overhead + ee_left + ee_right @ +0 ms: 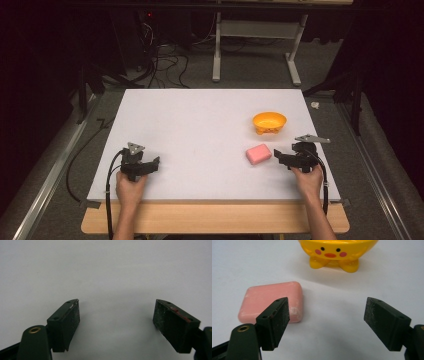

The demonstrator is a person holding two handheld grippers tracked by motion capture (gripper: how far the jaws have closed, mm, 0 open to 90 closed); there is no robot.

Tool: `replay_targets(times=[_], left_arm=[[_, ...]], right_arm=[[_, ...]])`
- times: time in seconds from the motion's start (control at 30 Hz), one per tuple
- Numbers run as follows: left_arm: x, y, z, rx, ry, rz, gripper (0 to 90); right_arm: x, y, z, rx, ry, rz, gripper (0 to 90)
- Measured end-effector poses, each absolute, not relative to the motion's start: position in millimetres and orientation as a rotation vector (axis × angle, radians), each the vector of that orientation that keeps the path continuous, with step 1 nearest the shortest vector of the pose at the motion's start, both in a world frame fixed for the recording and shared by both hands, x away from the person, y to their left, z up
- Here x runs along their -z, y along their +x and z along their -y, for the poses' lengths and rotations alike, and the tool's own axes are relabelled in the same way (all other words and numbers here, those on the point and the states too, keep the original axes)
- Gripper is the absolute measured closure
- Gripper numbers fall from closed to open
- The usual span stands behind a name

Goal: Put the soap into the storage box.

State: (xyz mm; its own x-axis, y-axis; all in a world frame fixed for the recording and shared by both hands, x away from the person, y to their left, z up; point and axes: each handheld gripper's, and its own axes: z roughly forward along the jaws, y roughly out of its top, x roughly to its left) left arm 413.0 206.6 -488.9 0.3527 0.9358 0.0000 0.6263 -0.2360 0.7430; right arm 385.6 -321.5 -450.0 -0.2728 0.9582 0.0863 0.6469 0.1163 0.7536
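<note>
1. The pink soap bar [258,154] lies flat on the white table [200,130], right of centre and toward the near side, just left of the right gripper [278,158].
2. In the right gripper view the soap bar [270,301] sits ahead and left, partly behind the left finger [274,320]; I cannot tell whether they touch.
3. Those fingers are spread wide, with bare table between them and nothing in their grip.
4. The yellow duck-faced bowl [269,122] stands upright beyond the soap, near but apart from it.
5. Over at the near left, the left gripper [150,166] has its fingers [66,322] wide apart too, holding nothing, over plain white table.
</note>
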Motion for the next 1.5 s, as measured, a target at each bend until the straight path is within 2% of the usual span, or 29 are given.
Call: replay_targets(times=[0.7, 1.5], left_arm=[[489, 413, -207, -0.601, 1.960, -1.357, 21.8], [489, 413, -207, -0.605, 1.962, -1.355, 21.8]], right_arm=[[440, 377, 282, -1.022, 1.477, -2.089, 16.4], [452, 387, 248, -0.909, 1.480, -2.110, 14.1]])
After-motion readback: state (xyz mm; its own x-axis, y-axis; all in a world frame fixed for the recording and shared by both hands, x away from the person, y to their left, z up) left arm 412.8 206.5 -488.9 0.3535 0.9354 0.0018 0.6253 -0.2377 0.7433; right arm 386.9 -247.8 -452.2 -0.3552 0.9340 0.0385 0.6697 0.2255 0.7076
